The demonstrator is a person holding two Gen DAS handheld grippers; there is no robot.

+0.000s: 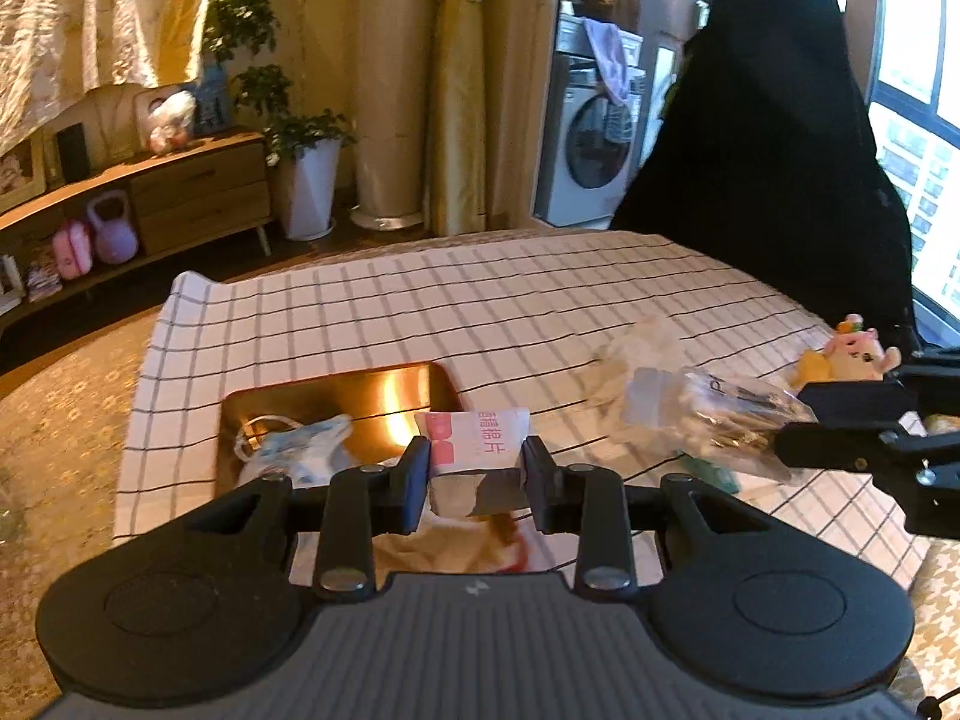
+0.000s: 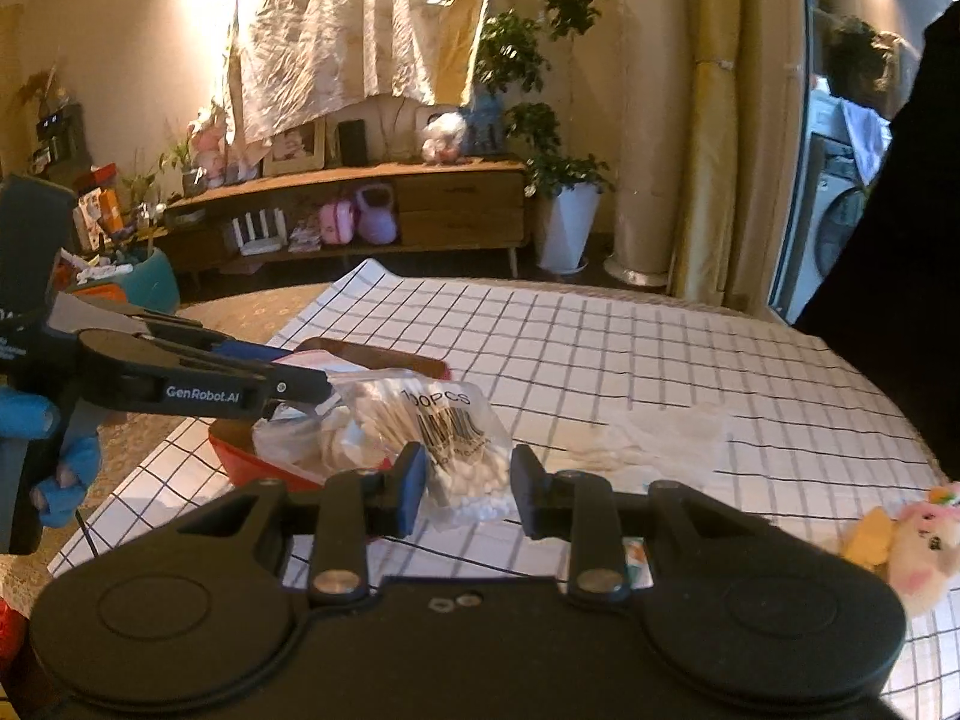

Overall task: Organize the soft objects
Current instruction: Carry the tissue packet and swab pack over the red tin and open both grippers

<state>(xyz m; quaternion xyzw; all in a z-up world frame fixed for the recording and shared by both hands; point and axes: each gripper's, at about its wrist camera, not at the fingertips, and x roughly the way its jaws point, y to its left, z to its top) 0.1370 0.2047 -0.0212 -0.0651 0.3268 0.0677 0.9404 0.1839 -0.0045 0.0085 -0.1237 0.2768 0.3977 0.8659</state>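
Clear plastic, a swab bag point(image 1: 702, 420) lies in the right gripper point(image 1: 792, 429), its long axis running left to right across the left wrist view, the loose end pointing left over the checked cloth point(image 1: 420, 300). The right gripper's black fingers reach in from the right edge and pinch the bag's right end. Behind them sits a plush toy point(image 1: 852, 354) near the cloth's right side. Straight ahead, the left gripper point(image 1: 477, 474) has its jaws set narrowly apart with a white sachet point(image 1: 480, 438) between them; whether the pads press on it I cannot tell. The sachet points away from the camera, over the near edge of a shiny tray point(image 1: 336, 390). A white pouch point(image 1: 294, 444) lies in the tray's left part.

In the right wrist view, the swab bag point(image 2: 438, 426) runs from between the right gripper point(image 2: 468, 489) fingers away and to the left, over the red tray point(image 2: 252, 450). Its jaws sit narrowly apart about the bag's near end. The left gripper point(image 2: 312, 387) comes in from the left, low and nearly level, its tip just beside the bag's far end. A blue-gloved hand point(image 2: 54, 456) holds its handle. The plush toy point(image 2: 918, 540) lies at the right edge.
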